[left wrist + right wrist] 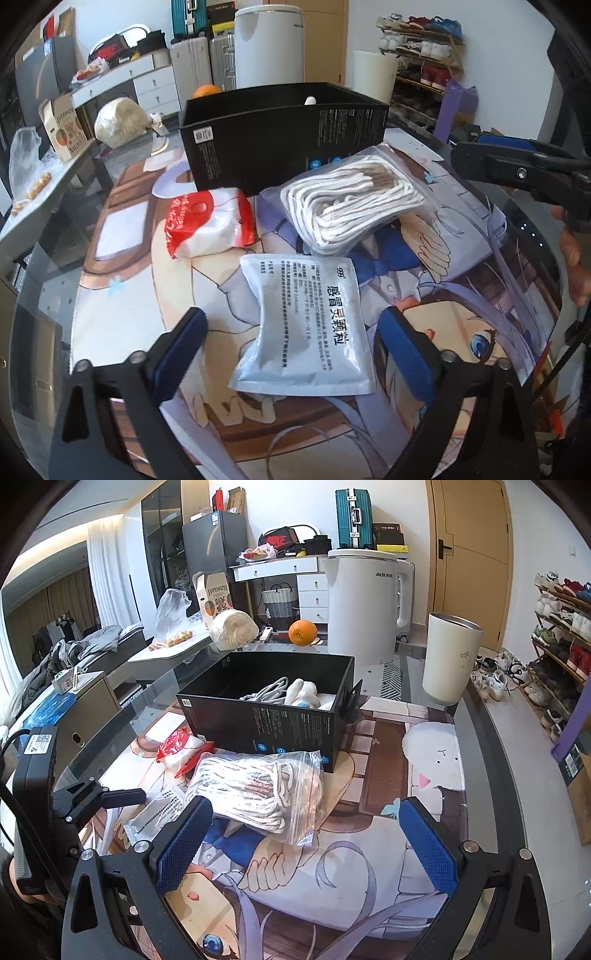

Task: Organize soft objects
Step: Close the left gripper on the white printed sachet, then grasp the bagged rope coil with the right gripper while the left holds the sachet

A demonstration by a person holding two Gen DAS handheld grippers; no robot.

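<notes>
Left gripper (291,354): fingers spread wide, holding nothing, either side of the grey foil pouch (303,328), which lies flat on the bench mat (129,295).
Right gripper (306,843): fingers open and empty, low over the mat, just short of the rope bag.
Rope bag (258,794): clear zip bag of white cord, lying against the black box's front wall.
Black box (266,716): open-topped, on the bench, holding a cable and a white plush.
Red-and-white pack (208,223): beside the box, left of the rope bag.

Glass table (476,716) (printed mat (388,768) on top)
</notes>
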